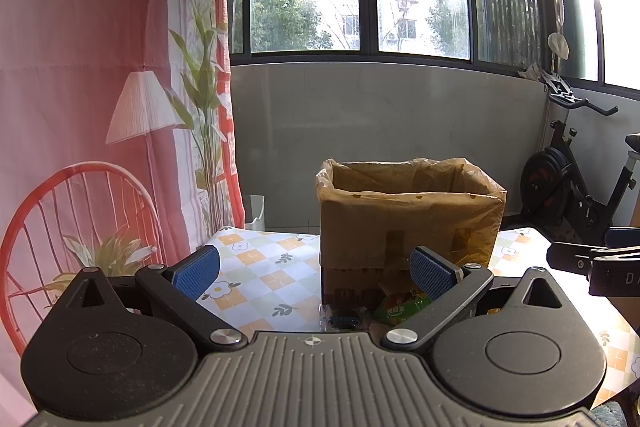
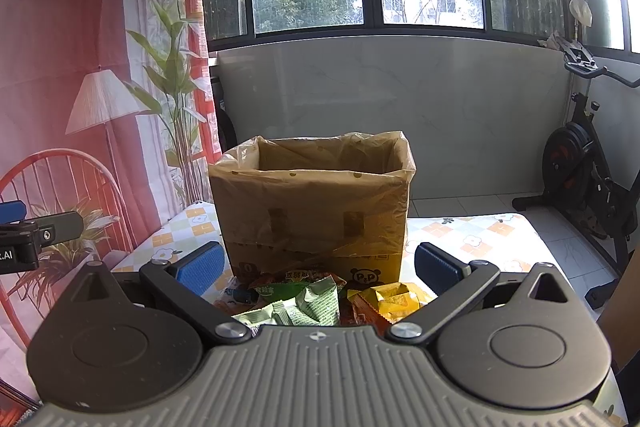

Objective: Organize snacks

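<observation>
**Snack packets heaped before the lined box**

Crumpled green, yellow and orange snack packets are heaped with no shared long axis, just ahead of and below the right gripper, whose jaws are spread wide and empty. The left gripper is likewise wide and held level. Beyond both, an upright plastic-lined cardboard box is seen on the checked floral tablecloth.
</observation>
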A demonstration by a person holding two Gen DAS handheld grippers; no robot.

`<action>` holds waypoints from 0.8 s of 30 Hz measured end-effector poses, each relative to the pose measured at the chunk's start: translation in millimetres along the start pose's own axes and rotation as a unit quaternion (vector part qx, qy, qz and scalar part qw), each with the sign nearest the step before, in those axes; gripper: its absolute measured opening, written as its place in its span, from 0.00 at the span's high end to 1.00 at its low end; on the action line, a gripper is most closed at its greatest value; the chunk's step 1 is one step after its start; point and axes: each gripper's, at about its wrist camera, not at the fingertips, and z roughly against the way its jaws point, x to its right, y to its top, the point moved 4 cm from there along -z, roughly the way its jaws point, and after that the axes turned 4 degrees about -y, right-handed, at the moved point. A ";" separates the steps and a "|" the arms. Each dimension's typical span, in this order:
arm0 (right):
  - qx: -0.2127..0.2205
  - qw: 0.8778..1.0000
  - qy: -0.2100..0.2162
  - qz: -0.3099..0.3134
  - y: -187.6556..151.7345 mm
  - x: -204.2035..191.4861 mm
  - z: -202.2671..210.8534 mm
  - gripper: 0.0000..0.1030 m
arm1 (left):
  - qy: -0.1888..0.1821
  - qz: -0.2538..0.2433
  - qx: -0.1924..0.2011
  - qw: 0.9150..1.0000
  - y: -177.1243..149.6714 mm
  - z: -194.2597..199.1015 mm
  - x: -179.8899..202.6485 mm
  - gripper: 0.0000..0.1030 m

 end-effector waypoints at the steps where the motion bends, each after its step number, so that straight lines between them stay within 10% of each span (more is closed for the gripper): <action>1: 0.000 1.000 0.000 0.000 0.0 0.1 -0.1 0.00 | 0.000 0.000 0.000 1.000 -0.2 -0.4 -0.1 0.01; 24: -0.001 1.000 0.000 -0.001 -0.6 -0.5 -0.4 0.00 | -0.001 0.002 -0.001 1.000 -0.9 -2.2 -1.0 0.01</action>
